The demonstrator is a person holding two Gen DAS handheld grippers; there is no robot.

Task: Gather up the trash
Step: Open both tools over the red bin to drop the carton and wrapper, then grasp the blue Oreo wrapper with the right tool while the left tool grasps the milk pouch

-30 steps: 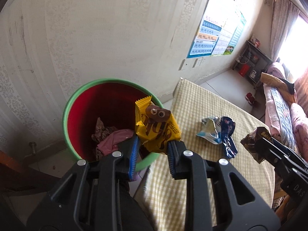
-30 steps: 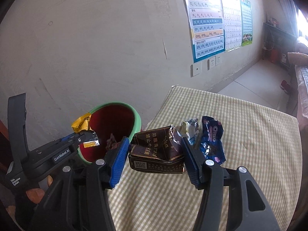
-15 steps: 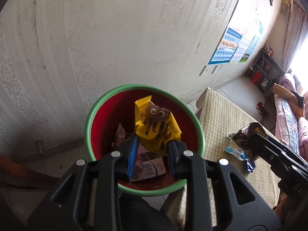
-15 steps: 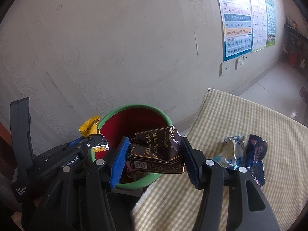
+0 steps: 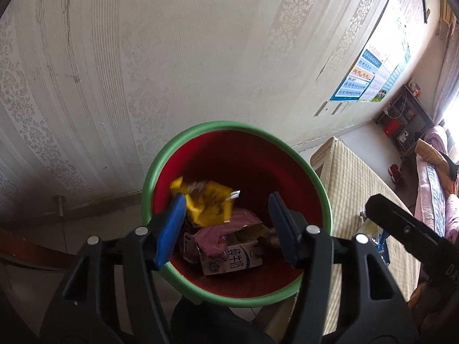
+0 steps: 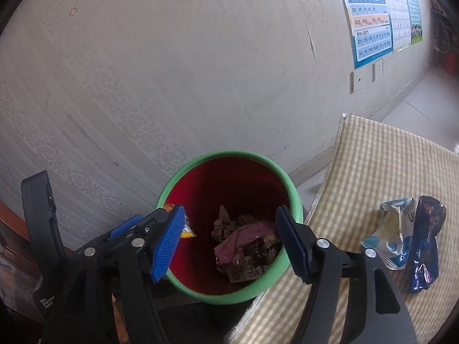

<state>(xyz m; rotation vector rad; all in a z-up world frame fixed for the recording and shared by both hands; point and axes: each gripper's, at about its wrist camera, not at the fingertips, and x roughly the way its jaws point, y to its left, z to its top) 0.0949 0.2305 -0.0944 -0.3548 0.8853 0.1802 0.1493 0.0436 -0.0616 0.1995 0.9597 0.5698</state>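
Yellow wrapper (image 5: 208, 206) blurred above bin (image 5: 321, 189), both claws wide, empty

A blue poster (image 6: 370, 17) hangs on the wall (image 6: 172, 71); sockets (image 6: 368, 74) sit just below the poster.

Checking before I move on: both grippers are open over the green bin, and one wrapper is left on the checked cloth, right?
Not quite: two wrappers remain on the checked cloth, a silver-blue one and a dark blue one, as the right wrist view shows. Both grippers, left and right, are open over the green bin.
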